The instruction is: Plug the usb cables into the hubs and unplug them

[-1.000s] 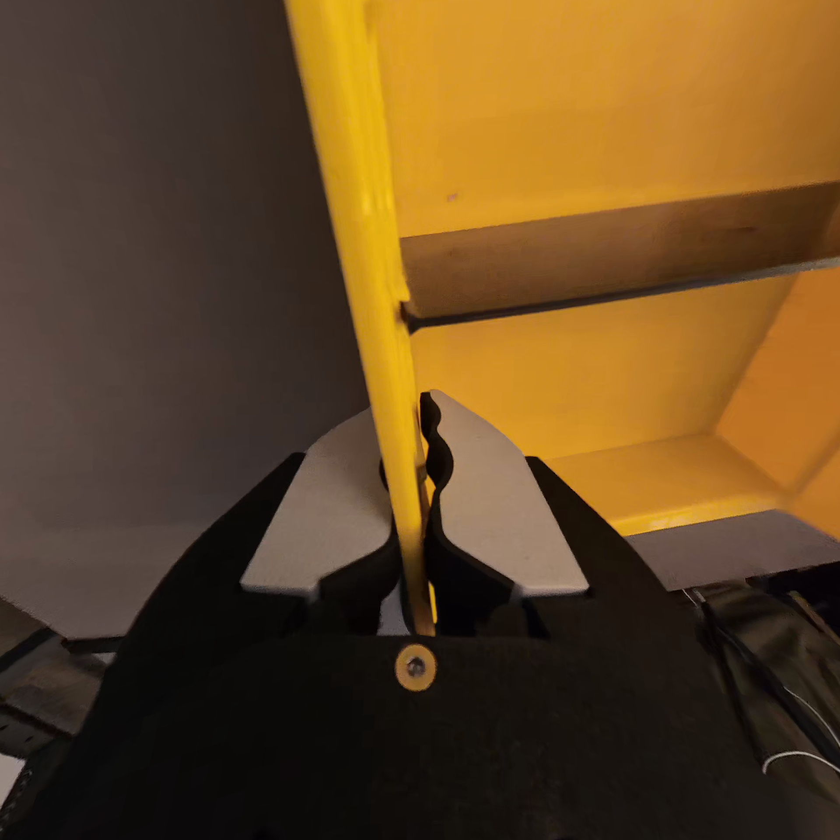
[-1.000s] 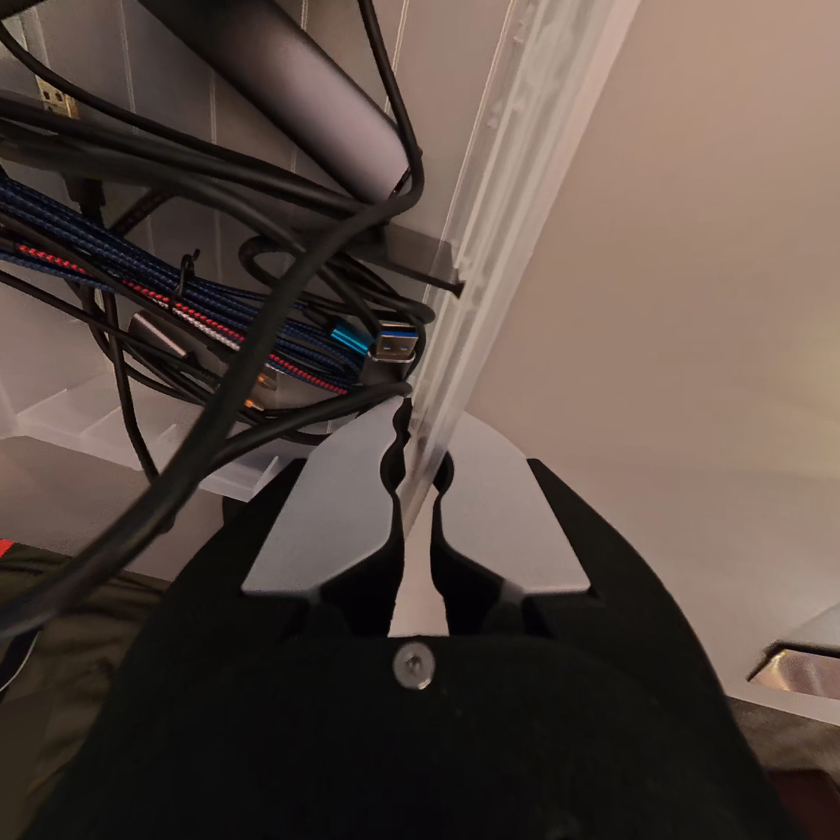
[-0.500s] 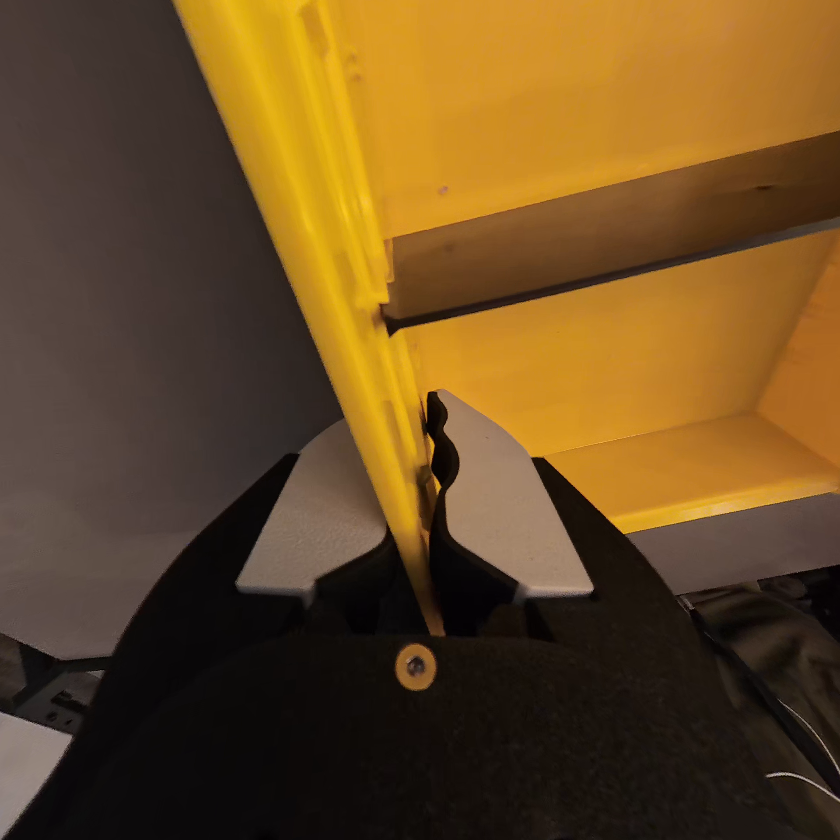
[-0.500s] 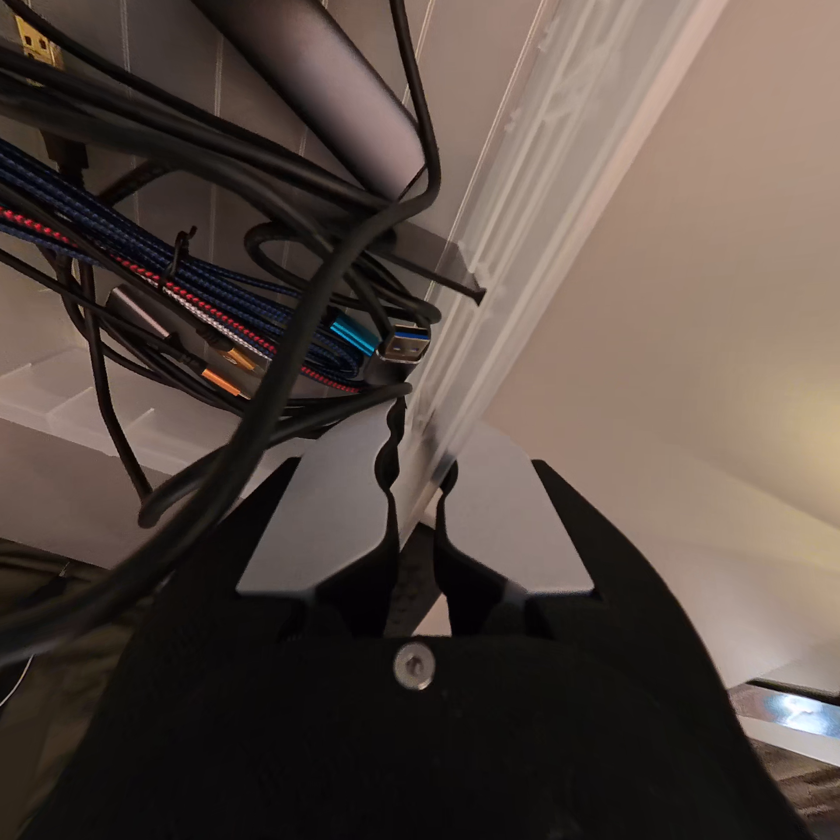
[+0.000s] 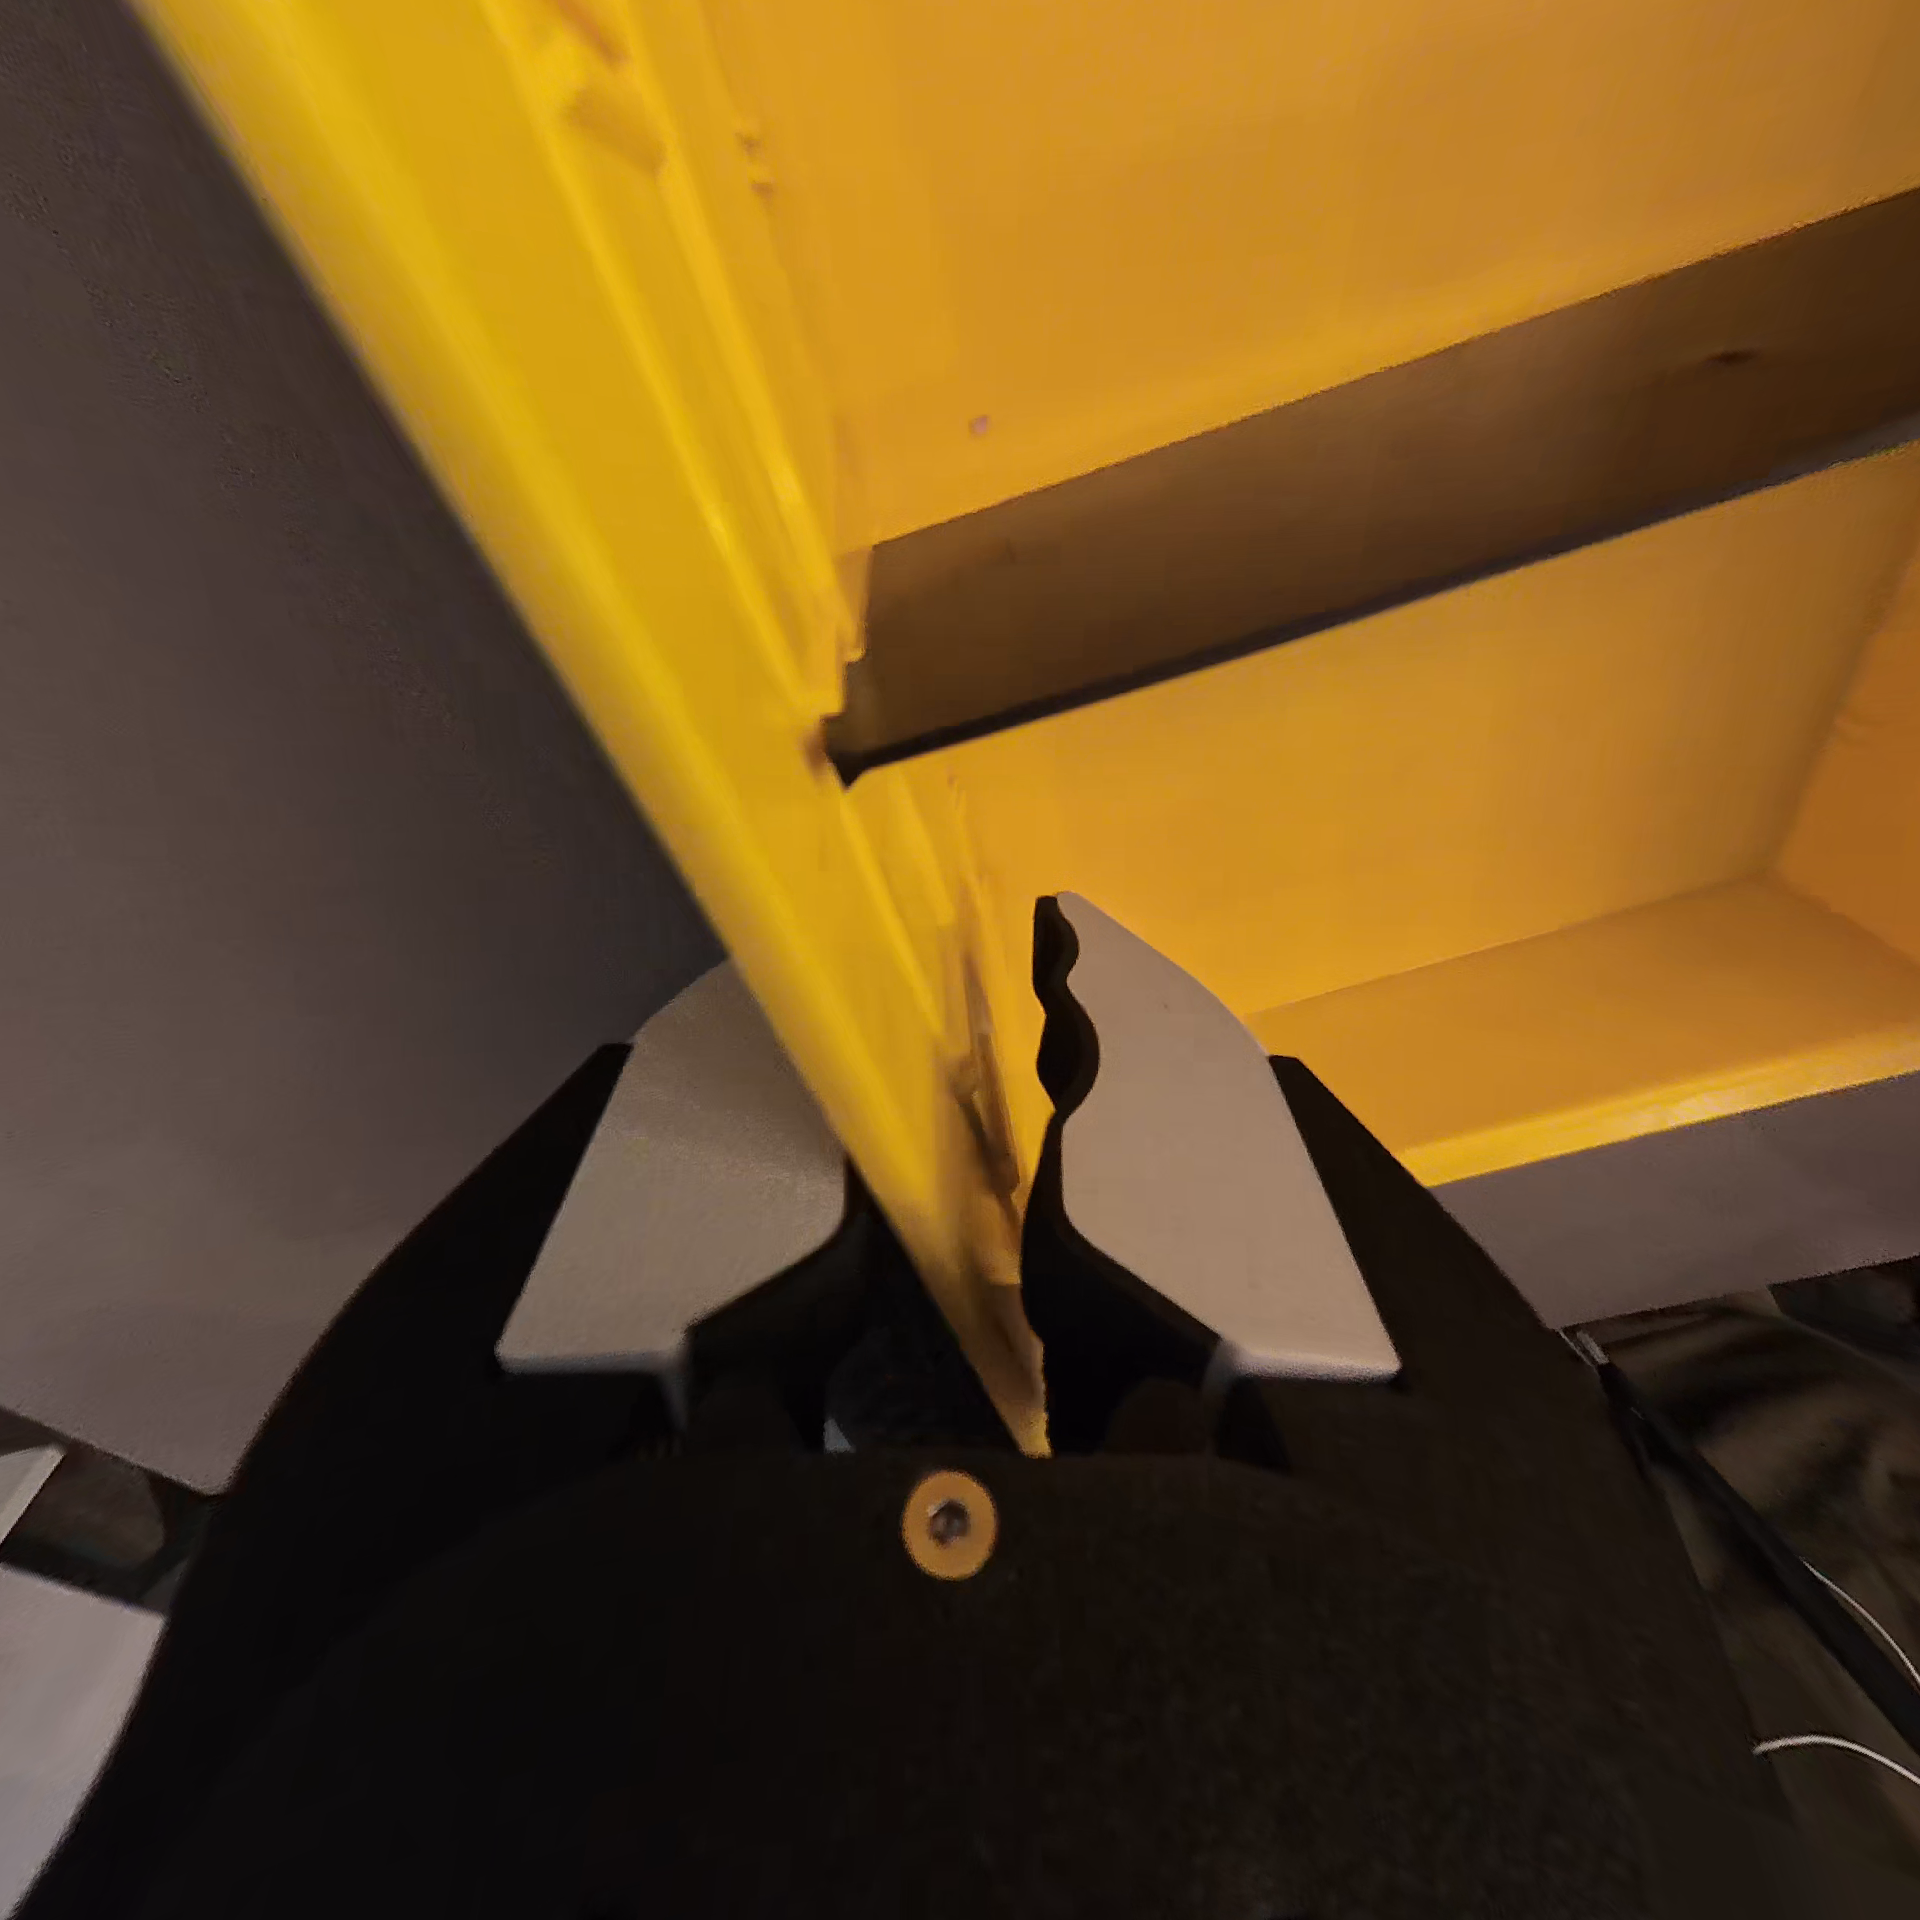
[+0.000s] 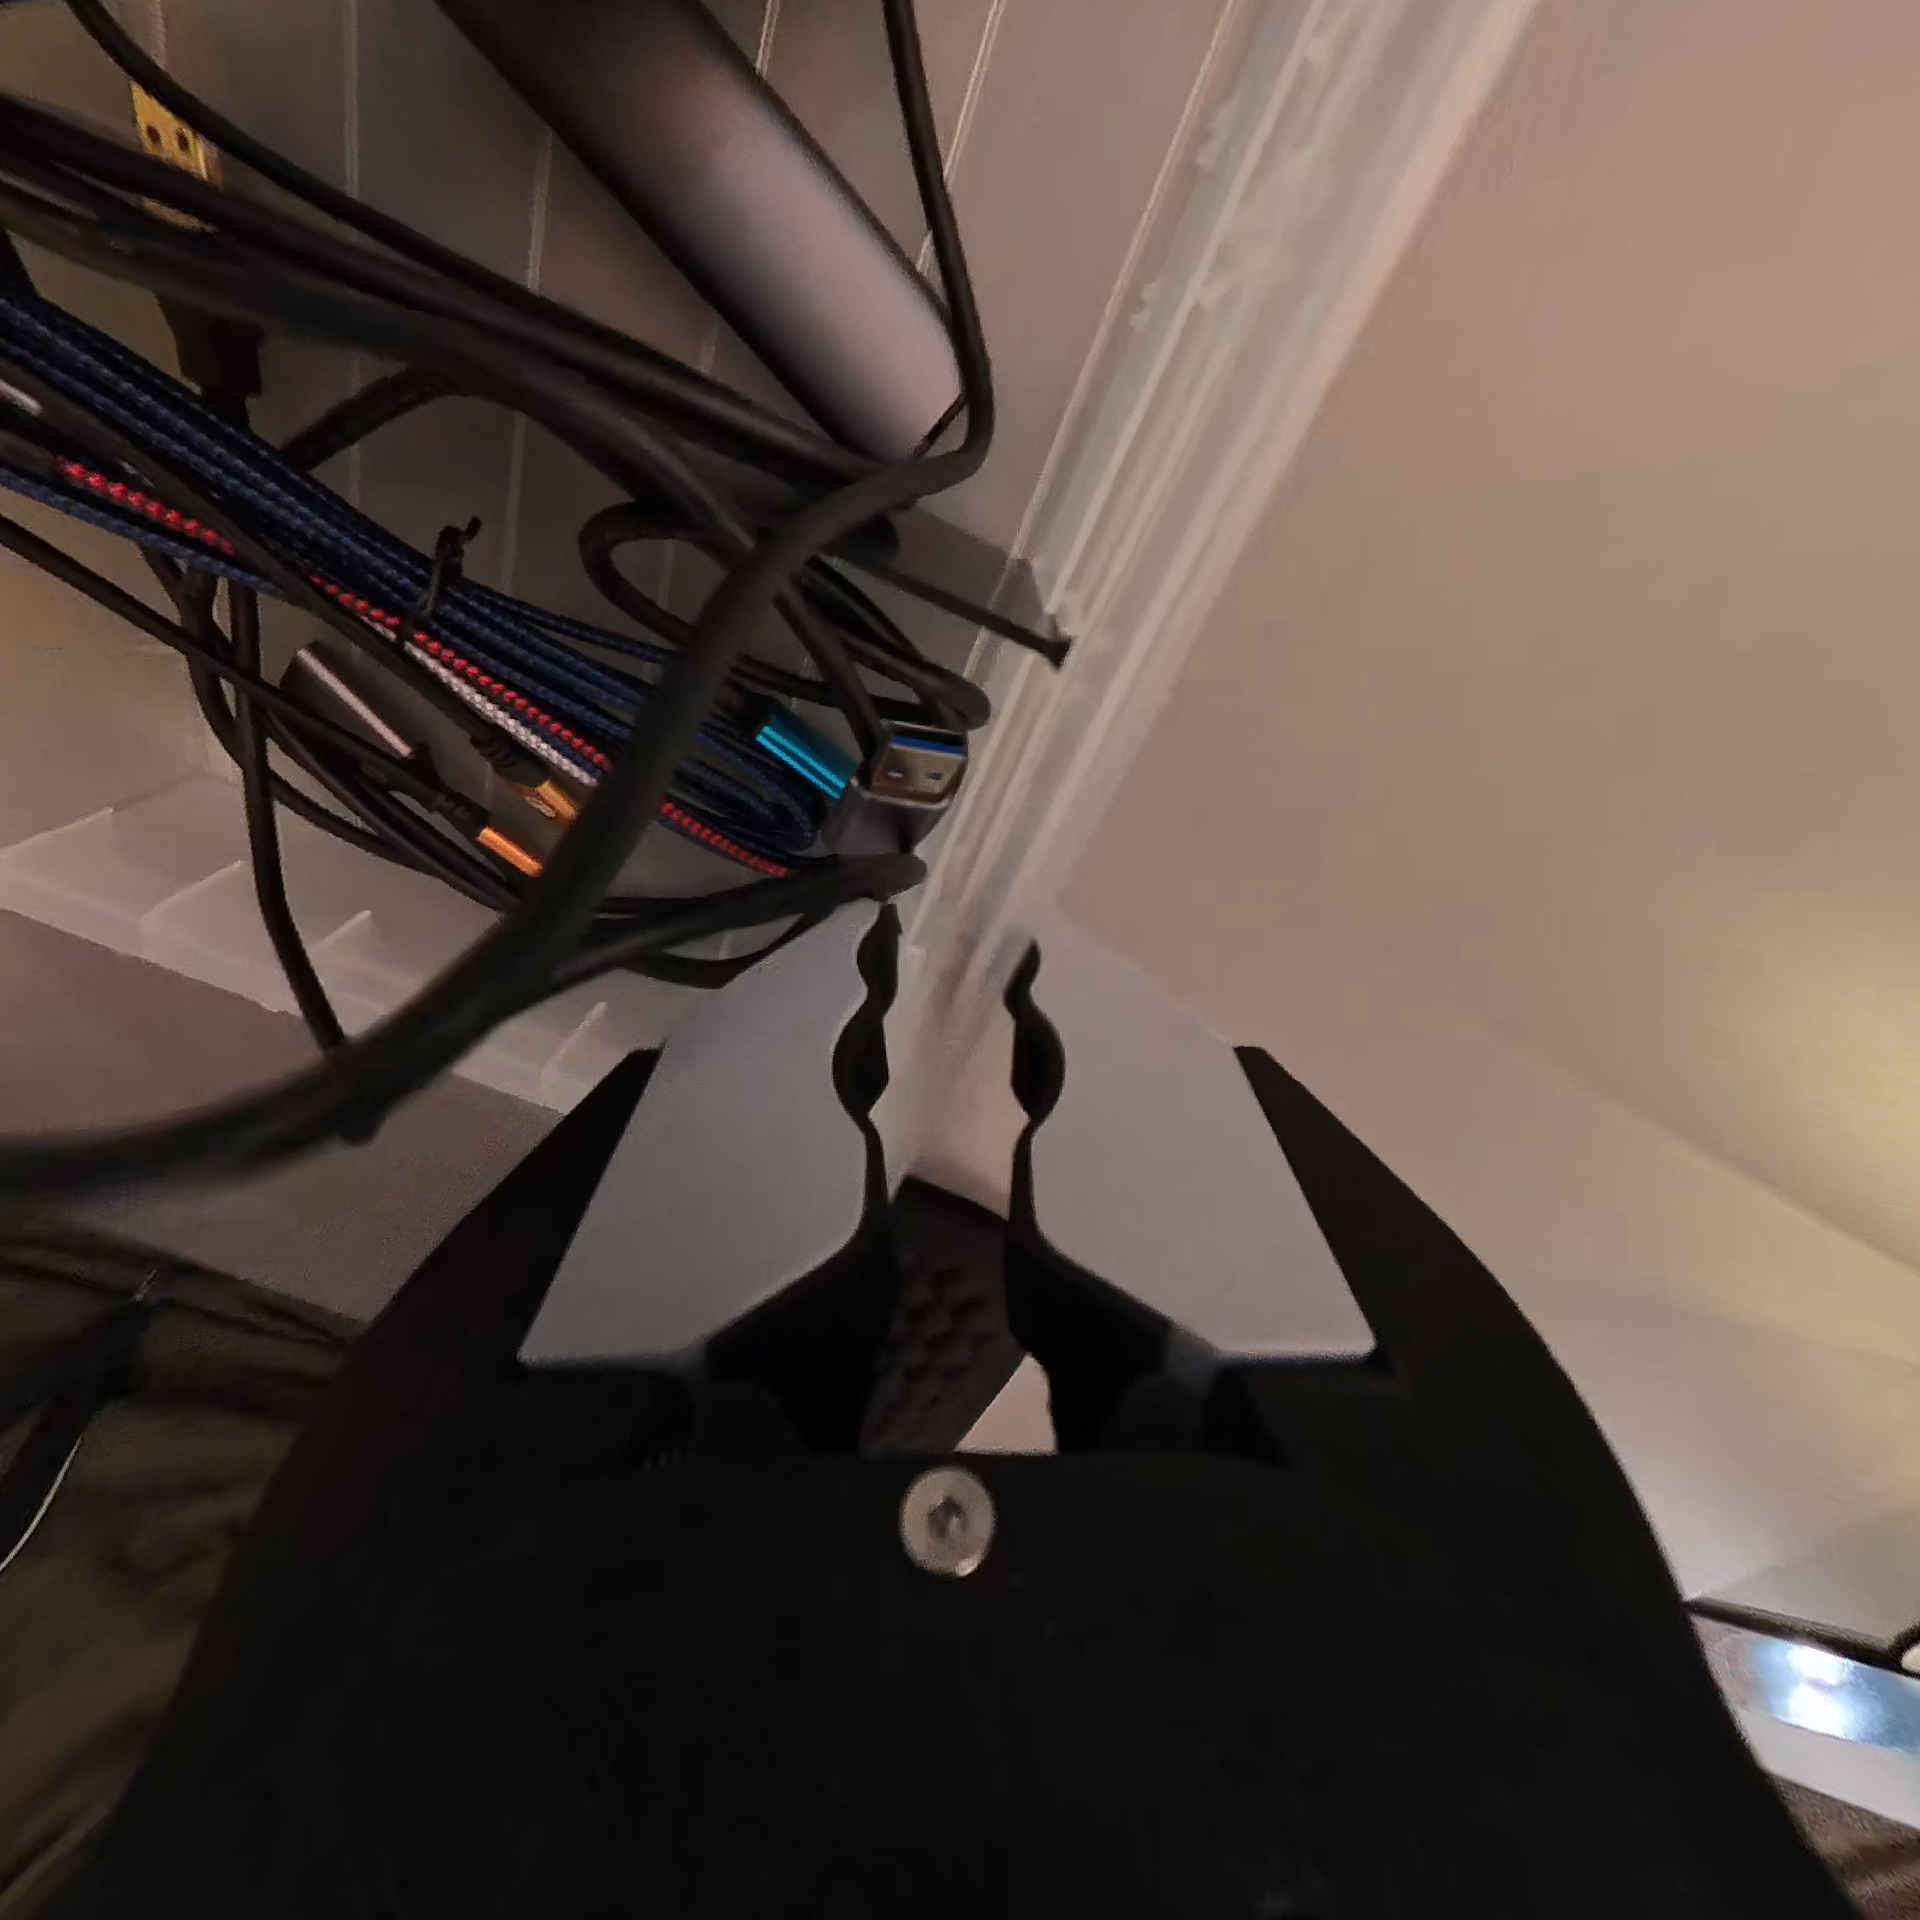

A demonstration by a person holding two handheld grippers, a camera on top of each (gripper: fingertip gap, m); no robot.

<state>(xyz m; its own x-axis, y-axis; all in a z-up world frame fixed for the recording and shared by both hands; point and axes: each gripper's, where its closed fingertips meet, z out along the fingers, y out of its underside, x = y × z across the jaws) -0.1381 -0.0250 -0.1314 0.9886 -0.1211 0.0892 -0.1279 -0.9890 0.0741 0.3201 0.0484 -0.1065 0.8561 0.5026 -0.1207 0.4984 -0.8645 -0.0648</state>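
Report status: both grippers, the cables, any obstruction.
Left gripper clamped on yellow bin wall. Right gripper straddling clear bin rim, gap showing. Cables tangled inside with hub, none plugged.

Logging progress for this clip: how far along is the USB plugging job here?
Nothing plugged shows yet. In hand: the left gripper straddles the wall of a yellow bin, the right gripper the rim of a clear bin; neither looks clamped tight. The cables lie tangled inside beside a grey hub, a blue USB plug loose. All plugging and unplugging remains.
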